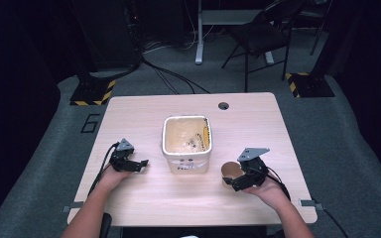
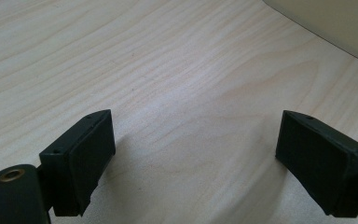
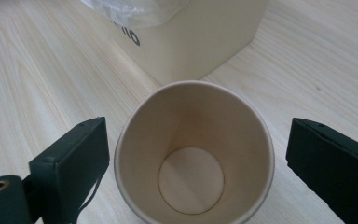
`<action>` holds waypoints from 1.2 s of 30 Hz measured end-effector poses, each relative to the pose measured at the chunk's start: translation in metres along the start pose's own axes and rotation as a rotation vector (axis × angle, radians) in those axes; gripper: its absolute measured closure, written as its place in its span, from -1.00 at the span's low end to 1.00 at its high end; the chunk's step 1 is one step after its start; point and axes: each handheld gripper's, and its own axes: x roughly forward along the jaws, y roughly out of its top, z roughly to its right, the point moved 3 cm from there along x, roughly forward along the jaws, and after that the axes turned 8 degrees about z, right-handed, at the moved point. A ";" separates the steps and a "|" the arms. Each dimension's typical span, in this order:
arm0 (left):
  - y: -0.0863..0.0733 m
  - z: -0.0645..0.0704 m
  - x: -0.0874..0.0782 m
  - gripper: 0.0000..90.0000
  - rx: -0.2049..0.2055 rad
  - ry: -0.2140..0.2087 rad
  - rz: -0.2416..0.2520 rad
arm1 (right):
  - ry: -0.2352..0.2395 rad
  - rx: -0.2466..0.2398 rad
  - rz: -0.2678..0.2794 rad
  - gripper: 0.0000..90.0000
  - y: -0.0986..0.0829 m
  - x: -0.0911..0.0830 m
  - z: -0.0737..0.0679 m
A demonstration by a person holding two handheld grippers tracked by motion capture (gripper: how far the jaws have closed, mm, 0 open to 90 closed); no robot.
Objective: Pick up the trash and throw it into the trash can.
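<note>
Right claw sits beside the paper cup, near the tub on the tabletop. Left claw: spread wide, empty. Right gripper view: my jaws straddle the cup, apart from it. Likely grasp step; next, close gently.

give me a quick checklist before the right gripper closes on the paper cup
1. Paper cup sits between the right gripper's jaws: ok.
2. Jaws open wider than the cup: ok, a gap shows on each side.
3. Cup upright and empty: ok.
4. Cup clear of the cream bin: ok, apart but close beside it.
5. Left gripper open over bare table, out of the way: ok.
6. Jaw height against the cup wall: cannot tell.
</note>
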 end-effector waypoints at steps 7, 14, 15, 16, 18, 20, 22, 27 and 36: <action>0.000 0.000 0.000 -0.74 0.001 0.000 -0.002 | 0.010 0.006 -0.026 -0.68 -0.005 0.007 0.000; 0.000 0.000 0.000 -0.74 0.000 0.000 0.001 | 0.013 0.006 -0.032 -0.60 -0.005 0.007 0.000; 0.000 0.000 0.000 -0.74 -0.002 0.000 0.000 | 0.013 -0.002 -0.027 -0.60 -0.004 0.008 0.000; 0.000 0.000 0.000 -0.74 -0.001 0.000 0.001 | 0.011 0.000 -0.031 -0.59 -0.003 0.007 0.000; 0.000 0.000 0.000 -0.74 -0.001 0.000 0.001 | 0.007 0.004 -0.025 -0.59 -0.001 0.005 0.001; 0.000 0.000 0.000 -0.74 0.001 -0.001 0.000 | 0.008 0.012 -0.019 -0.59 0.001 0.004 0.001; 0.000 0.000 0.000 -0.74 0.000 -0.001 0.000 | 0.005 0.013 -0.020 -0.59 0.004 0.003 0.002; 0.000 0.000 0.000 -0.74 0.000 -0.001 0.000 | 0.004 0.008 -0.024 -0.59 0.011 -0.001 0.004; 0.000 0.000 0.000 -0.74 0.000 -0.001 0.000 | -0.007 0.005 -0.016 -0.58 0.028 -0.011 0.009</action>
